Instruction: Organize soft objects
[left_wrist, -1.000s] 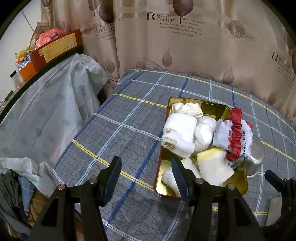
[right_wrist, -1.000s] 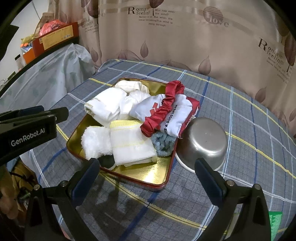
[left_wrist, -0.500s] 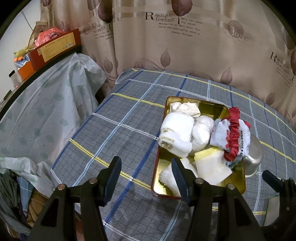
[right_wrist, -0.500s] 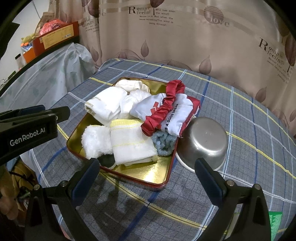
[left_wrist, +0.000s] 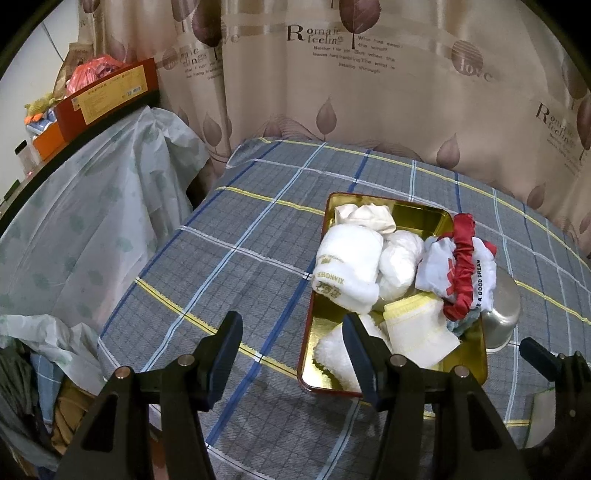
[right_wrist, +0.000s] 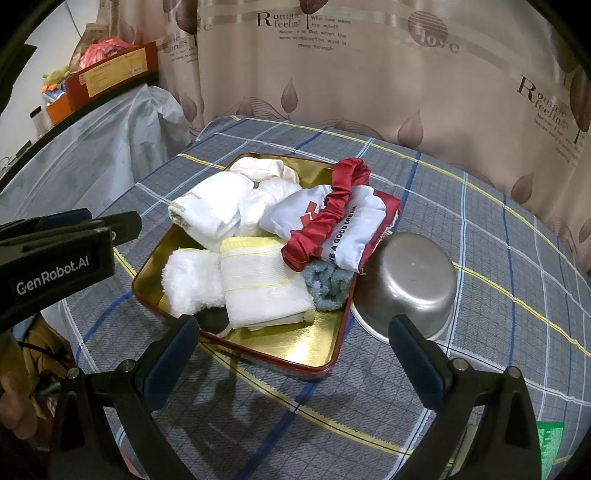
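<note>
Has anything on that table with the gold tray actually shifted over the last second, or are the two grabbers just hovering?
Very little. In the left wrist view the gold tray has slid slightly leftward in the picture, so the left gripper has drifted a little. Nothing was taken hold of or let go. The right gripper stays open and empty, and the towels, red scrunchie and steel bowl lie as before.

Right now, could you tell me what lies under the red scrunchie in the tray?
The red scrunchie lies across a white printed cloth, which overlaps a blue-grey towel. Whatever sits beneath the cloth is hidden.
</note>
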